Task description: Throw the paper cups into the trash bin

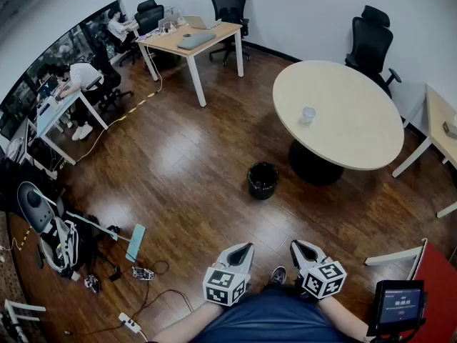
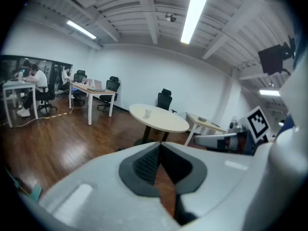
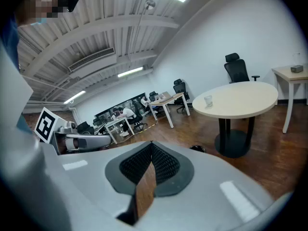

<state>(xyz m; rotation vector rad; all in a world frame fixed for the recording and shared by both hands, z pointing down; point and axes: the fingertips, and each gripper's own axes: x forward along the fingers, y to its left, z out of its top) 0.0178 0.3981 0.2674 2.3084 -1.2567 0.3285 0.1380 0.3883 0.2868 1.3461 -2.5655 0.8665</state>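
A clear paper cup (image 1: 308, 114) stands upright on the round beige table (image 1: 357, 141) across the room. It also shows small in the left gripper view (image 2: 147, 112) and the right gripper view (image 3: 208, 100). The black trash bin (image 1: 263, 180) stands on the wood floor in front of the table's base. Both grippers are held low, close to the person's body and far from the cup and bin. My left gripper (image 1: 245, 248) is shut, tips together (image 2: 159, 145), with nothing in it. My right gripper (image 1: 298, 244) is likewise shut and empty (image 3: 151, 143).
Black office chairs (image 1: 370, 41) stand behind the round table. A rectangular desk (image 1: 193, 38) with a laptop is at the back left. People sit at desks (image 1: 61, 106) on the far left. Cables and gear (image 1: 107, 263) lie on the floor at left. A tablet on a stand (image 1: 397, 304) is at right.
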